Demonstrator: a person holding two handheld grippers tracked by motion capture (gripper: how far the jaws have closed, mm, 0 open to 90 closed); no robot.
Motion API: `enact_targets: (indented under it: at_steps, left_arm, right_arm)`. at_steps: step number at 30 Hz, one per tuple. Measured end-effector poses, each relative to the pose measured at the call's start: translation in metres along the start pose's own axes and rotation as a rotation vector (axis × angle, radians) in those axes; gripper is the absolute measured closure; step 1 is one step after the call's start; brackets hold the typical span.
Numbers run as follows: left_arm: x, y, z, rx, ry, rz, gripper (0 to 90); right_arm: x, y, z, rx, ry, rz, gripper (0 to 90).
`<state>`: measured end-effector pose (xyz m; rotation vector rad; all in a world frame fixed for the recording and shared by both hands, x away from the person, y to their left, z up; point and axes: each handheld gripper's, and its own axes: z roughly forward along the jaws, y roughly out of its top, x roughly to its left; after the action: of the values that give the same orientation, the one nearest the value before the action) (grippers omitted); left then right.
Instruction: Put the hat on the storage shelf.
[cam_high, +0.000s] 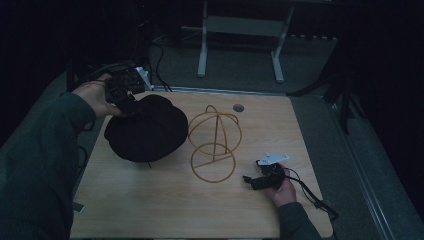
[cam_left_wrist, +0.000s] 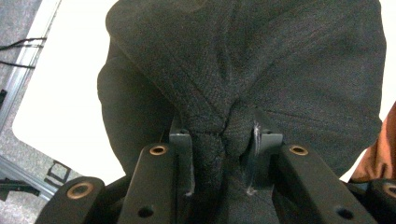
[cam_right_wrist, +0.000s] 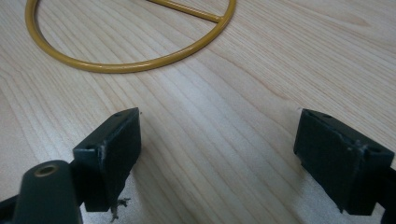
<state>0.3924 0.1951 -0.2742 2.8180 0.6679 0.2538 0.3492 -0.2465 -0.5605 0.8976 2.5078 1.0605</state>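
A black knitted hat (cam_high: 146, 128) lies bunched on the left part of the wooden table (cam_high: 160, 205). My left gripper (cam_high: 127, 102) is shut on a fold at the hat's upper left edge; in the left gripper view the dark fabric (cam_left_wrist: 243, 70) is pinched between the two pads (cam_left_wrist: 182, 144). A yellow wire hat stand (cam_high: 214, 142), a dome on a ring base, stands at the table's middle. My right gripper (cam_high: 251, 181) rests low near the table's right side, open with nothing between its jaws. The stand's yellow ring (cam_right_wrist: 135, 65) lies just ahead of it.
A round grommet hole (cam_high: 238, 107) sits near the table's far edge. Beyond the table stands a grey metal frame (cam_high: 240, 35) on the floor. Cables (cam_high: 310, 192) trail from the right gripper across the table's right edge.
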Motion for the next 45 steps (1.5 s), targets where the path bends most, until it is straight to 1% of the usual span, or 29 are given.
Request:
enact_targets:
  at_steps: [11, 15, 23, 25, 29, 30, 41, 45]
  left_arm:
    - [0.003, 0.01, -0.009, -0.015, -0.01, -0.003, 68.9]
    - [0.004, 0.016, -0.013, -0.018, -0.019, 0.002, 68.9]
    - [0.007, 0.019, -0.017, -0.019, -0.027, -0.005, 68.9]
    - [0.007, 0.019, -0.018, -0.024, -0.031, -0.011, 68.9]
    - [0.007, 0.02, -0.02, -0.031, -0.033, -0.009, 68.9]
    - [0.008, 0.022, -0.022, -0.038, -0.035, -0.008, 68.9]
    - [0.009, 0.029, -0.03, -0.045, -0.028, -0.013, 68.8]
    - [0.01, 0.034, -0.034, -0.054, -0.015, -0.014, 68.8]
  right_arm:
    - [0.0, 0.0, 0.0, 0.0, 0.0, 0.001, 14.6]
    - [0.0, 0.0, 0.0, 0.0, 0.0, 0.001, 14.6]
    - [0.0, 0.0, 0.0, 0.0, 0.0, 0.001, 14.6]
    - [0.0, 0.0, 0.0, 0.0, 0.0, 0.0, 14.6]
    - [0.0, 0.0, 0.0, 0.0, 0.0, 0.001, 14.6]
    - [0.0, 0.0, 0.0, 0.0, 0.0, 0.001, 14.6]
    - [0.0, 0.0, 0.0, 0.0, 0.0, 0.001, 14.6]
    - [0.0, 0.0, 0.0, 0.0, 0.0, 0.0, 14.6]
